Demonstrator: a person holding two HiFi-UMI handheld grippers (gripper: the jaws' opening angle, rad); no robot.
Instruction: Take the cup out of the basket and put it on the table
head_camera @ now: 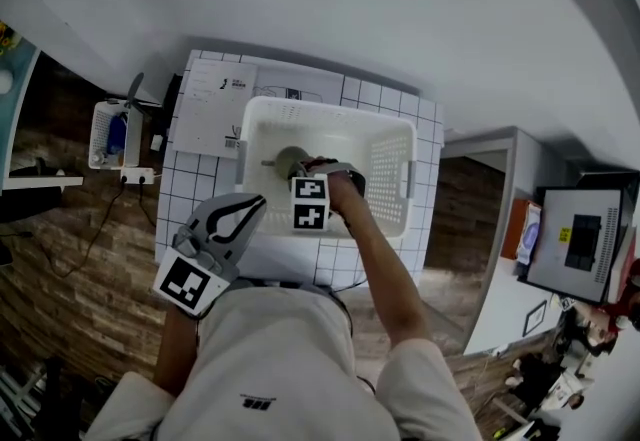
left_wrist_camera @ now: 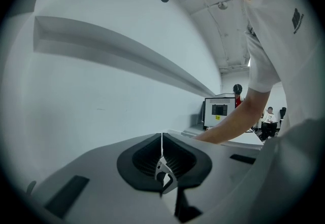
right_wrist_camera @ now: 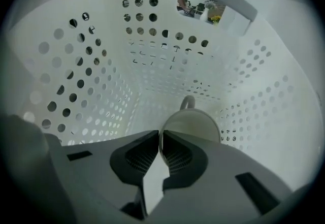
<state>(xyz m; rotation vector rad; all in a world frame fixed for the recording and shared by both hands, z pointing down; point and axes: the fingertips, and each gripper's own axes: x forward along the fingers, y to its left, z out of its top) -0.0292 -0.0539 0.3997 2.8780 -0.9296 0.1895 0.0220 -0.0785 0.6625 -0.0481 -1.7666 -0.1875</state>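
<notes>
A white perforated basket [head_camera: 390, 144] stands on the white tiled table [head_camera: 195, 191]. Inside it sits a pale cup [right_wrist_camera: 195, 124], upright, with its handle pointing away from me. My right gripper [right_wrist_camera: 159, 134] reaches steeply down into the basket, and its jaws are pinched on the cup's near rim. From the head view the cup [head_camera: 290, 161] shows just beyond the right gripper [head_camera: 302, 171] and its marker cube. My left gripper [head_camera: 256, 201] hangs at the basket's near left corner, outside it. Seen from its own camera, the left gripper [left_wrist_camera: 162, 137] is shut and holds nothing.
A printed paper sheet [head_camera: 215, 107] lies on the table left of the basket. A small white crate [head_camera: 108, 134] and a power strip [head_camera: 136, 175] sit further left above a wooden floor. A grey cabinet with a screen [head_camera: 580, 241] stands at the right.
</notes>
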